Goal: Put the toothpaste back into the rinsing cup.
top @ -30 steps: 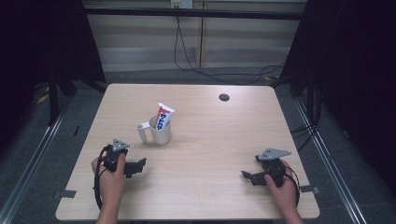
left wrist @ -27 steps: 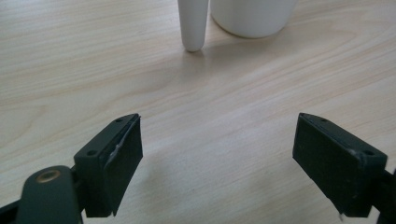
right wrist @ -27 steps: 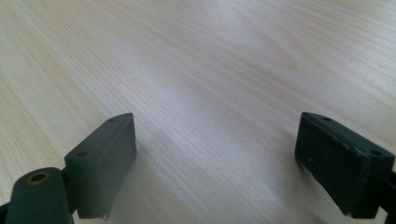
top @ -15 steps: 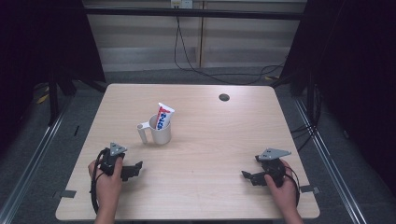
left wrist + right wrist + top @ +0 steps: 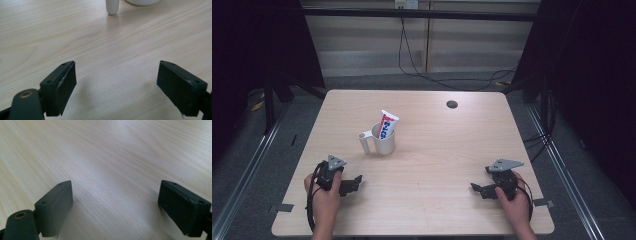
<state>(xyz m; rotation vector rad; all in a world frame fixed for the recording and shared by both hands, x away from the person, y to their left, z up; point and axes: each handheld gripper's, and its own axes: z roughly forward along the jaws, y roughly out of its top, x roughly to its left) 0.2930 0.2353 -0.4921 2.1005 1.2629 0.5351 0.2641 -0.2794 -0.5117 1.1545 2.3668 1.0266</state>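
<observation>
Both hand-held grippers are held low over the tabletop point(image 5: 437, 150) on the person's side of the white mug point(image 5: 383, 139): the left hand-held gripper point(image 5: 354, 183) is seen nearer than the mug and slightly to its left, with its jaws spread wide and nothing between them, and the right hand-held gripper point(image 5: 477, 188) is seen well apart from the mug, far off to its right and nearer the person, likewise with jaws wide apart and empty. Each is gripped from below by a hand, and a grey three-cornered plate is carried on top of each. A toothpaste tube point(image 5: 387, 123) is stood inside the mug, tilted, with its flat crimped end raised above the rim; the mug's handle is turned to the left. In the left gripper view, the handle's rounded lower end point(image 5: 112, 7) and a part of the mug's base are seen just beyond the open jaws, apart from them. Bare wood grain is seen between the jaws in the right gripper view. A small dark round hole point(image 5: 452, 104) is set in the tabletop beyond the mug, to its right
</observation>
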